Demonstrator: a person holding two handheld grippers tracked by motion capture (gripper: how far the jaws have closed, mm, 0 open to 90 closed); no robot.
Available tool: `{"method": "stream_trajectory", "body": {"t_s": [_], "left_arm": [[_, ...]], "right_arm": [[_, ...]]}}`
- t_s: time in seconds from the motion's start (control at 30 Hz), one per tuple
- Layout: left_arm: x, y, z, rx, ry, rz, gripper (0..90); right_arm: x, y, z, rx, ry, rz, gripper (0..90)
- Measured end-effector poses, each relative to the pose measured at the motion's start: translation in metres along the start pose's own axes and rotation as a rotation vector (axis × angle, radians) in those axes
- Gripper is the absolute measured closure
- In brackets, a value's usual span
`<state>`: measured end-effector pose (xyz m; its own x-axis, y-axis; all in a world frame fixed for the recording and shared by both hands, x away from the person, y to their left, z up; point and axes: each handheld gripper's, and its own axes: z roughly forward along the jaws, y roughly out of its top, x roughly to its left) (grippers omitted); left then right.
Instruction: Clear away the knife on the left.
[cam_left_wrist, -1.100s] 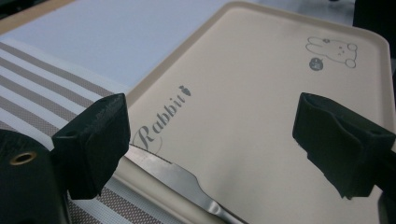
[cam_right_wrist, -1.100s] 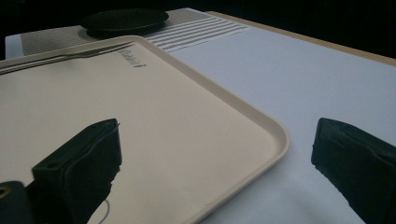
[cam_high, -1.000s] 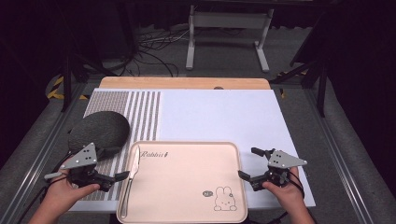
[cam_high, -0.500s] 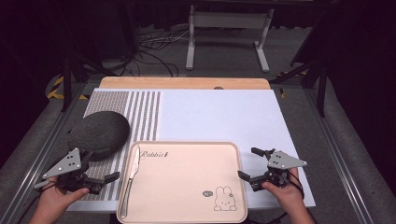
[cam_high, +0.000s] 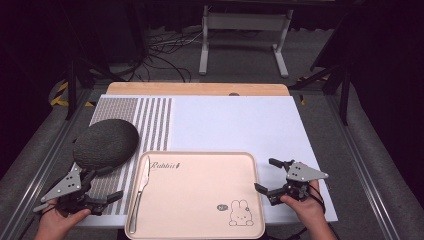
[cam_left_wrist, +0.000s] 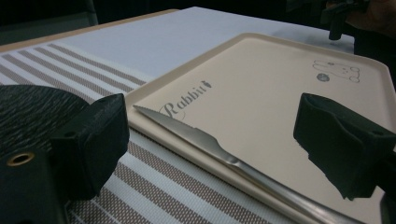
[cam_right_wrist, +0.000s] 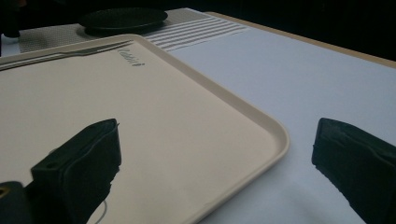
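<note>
Knife (cam_high: 141, 187): lies along the left inner edge of the beige tray (cam_high: 200, 200), blade pointing away from the person.
Left gripper (cam_high: 100, 186): released, jaws spread wide, low beside the tray's left rim, dark round object (cam_high: 106, 143) just behind.
Right gripper (cam_high: 266, 176): released, straddling the tray's right rim.
Step, likely: grasp the knife; approach low and close on the handle.
</note>
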<state>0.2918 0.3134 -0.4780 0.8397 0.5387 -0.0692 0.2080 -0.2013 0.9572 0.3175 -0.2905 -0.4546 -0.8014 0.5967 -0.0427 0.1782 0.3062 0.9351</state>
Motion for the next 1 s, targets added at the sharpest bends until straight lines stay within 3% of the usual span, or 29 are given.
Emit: {"method": "stream_trajectory", "body": {"t_s": [1.0], "left_arm": [[0.0034, -0.0064, 0.0, 0.007, 0.012, -0.033, 11.7]], "right_arm": [[-0.001, -0.0027, -0.0006, 0.0, -0.006, 0.01, 2.3]]}}
